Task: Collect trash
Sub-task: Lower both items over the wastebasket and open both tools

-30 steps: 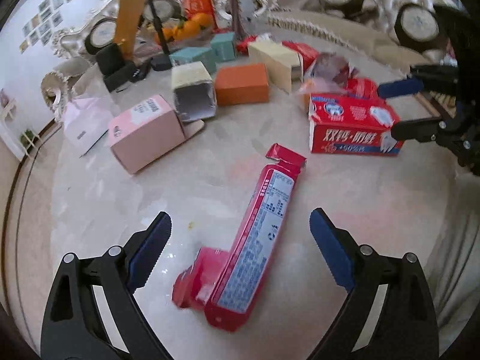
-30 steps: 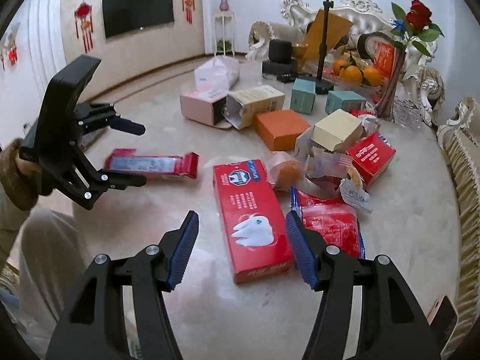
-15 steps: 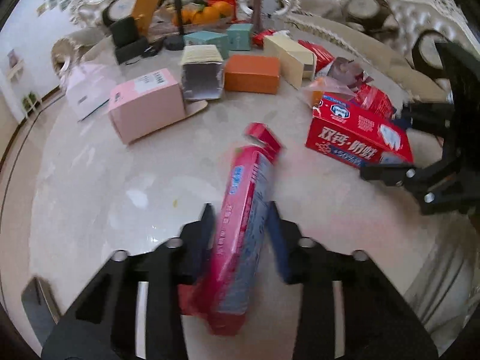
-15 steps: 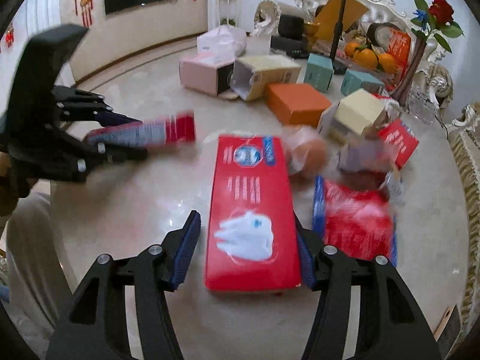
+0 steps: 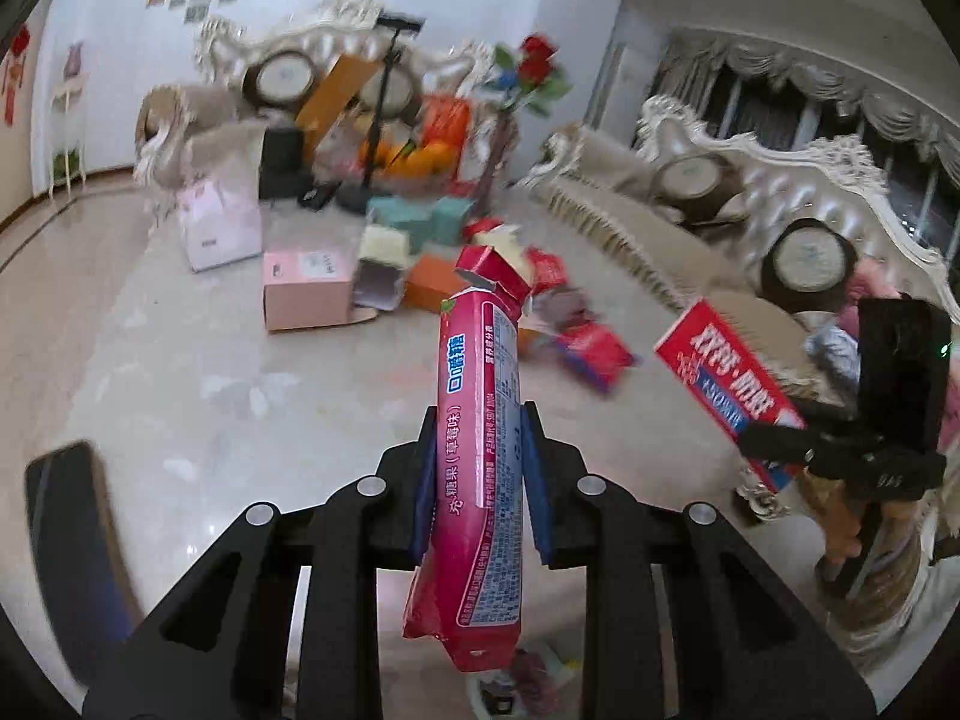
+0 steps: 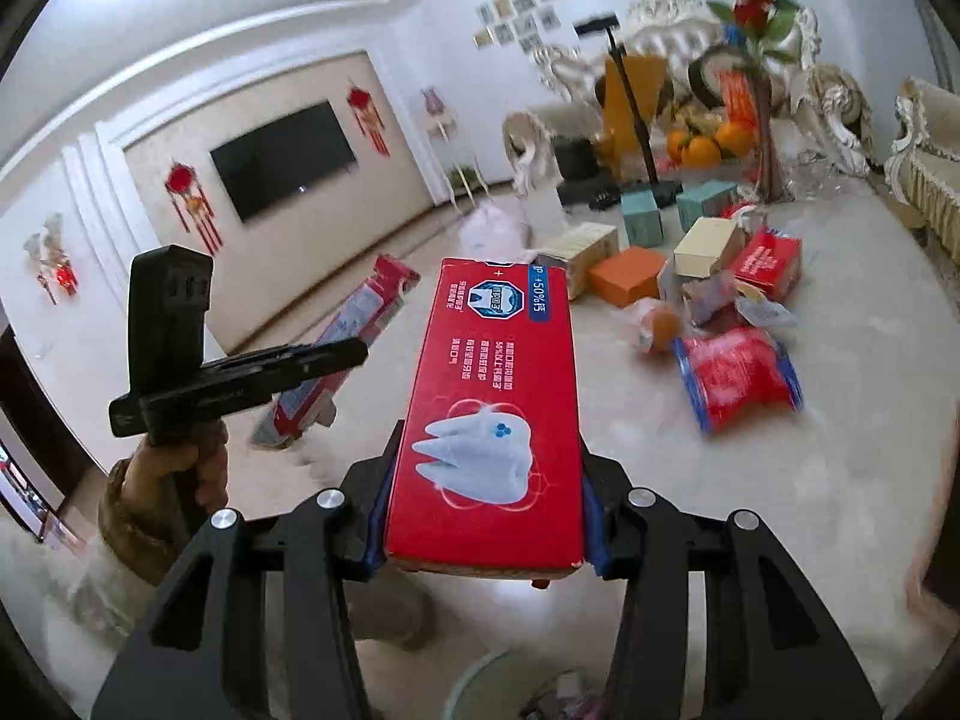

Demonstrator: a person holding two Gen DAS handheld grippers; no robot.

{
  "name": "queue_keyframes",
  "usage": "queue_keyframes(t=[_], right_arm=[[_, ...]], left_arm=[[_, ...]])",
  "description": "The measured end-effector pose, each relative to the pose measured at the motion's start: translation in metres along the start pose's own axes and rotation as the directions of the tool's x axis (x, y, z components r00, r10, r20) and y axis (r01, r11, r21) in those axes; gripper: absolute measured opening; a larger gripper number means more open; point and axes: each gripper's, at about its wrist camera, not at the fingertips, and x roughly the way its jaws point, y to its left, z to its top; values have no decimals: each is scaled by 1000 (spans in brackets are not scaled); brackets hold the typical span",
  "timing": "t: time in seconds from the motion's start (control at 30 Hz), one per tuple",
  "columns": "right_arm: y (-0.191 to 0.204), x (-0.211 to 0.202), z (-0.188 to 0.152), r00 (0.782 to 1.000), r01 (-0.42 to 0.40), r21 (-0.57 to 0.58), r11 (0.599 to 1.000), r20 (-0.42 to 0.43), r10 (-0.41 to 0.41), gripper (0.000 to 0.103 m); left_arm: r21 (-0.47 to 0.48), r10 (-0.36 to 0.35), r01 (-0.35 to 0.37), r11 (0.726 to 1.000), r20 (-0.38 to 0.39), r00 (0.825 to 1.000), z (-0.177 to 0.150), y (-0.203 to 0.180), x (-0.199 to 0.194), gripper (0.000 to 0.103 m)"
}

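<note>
Pink candy box (image 5: 480,468): long carton with its far flap torn open, clamped between the blue pads of the left gripper (image 5: 479,474), pointing toward 12 o'clock in the left wrist view, raised clear of the table.
Left gripper, state: jaws pressed together on the pink candy box; also seen at 9 o'clock of the right wrist view (image 6: 312,360), the box (image 6: 354,336) slanting up beyond it.
Red toothpaste box (image 6: 495,414): flat carton with a white tooth picture, gripped by its two long sides in the right gripper (image 6: 486,516), off the table.
Right gripper, state: jaws closed onto the red toothpaste box, closing further just now; seen at 3 o'clock of the left wrist view (image 5: 762,438), carton (image 5: 720,384) tilted.
Hand (image 6: 180,468): holds the left gripper's handle, brown sleeve below.
Table (image 6: 780,480): pale marble top.
Red snack bag (image 6: 741,375): lying at 3 o'clock of the toothpaste box.
Orange box (image 6: 627,282): at 1 o'clock, among other cartons.
Pink box (image 5: 306,294): at 10 o'clock of the candy box.
Oranges (image 6: 714,141): far end of table, beside a rose stem (image 6: 753,6).
Television (image 6: 282,159): on the wall at 10 o'clock.
</note>
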Motion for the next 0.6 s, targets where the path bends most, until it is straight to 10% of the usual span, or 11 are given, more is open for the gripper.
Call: queue_keyframes(t=[0.23, 0.6], right_arm=[[9, -34, -87, 982, 147, 127, 981, -139, -129, 46], [-22, 46, -193, 860, 307, 240, 921, -484, -161, 46]], left_arm=[[-60, -77, 69, 996, -159, 984, -97, -57, -19, 26], [-81, -86, 51, 995, -523, 848, -216, -86, 100, 26]])
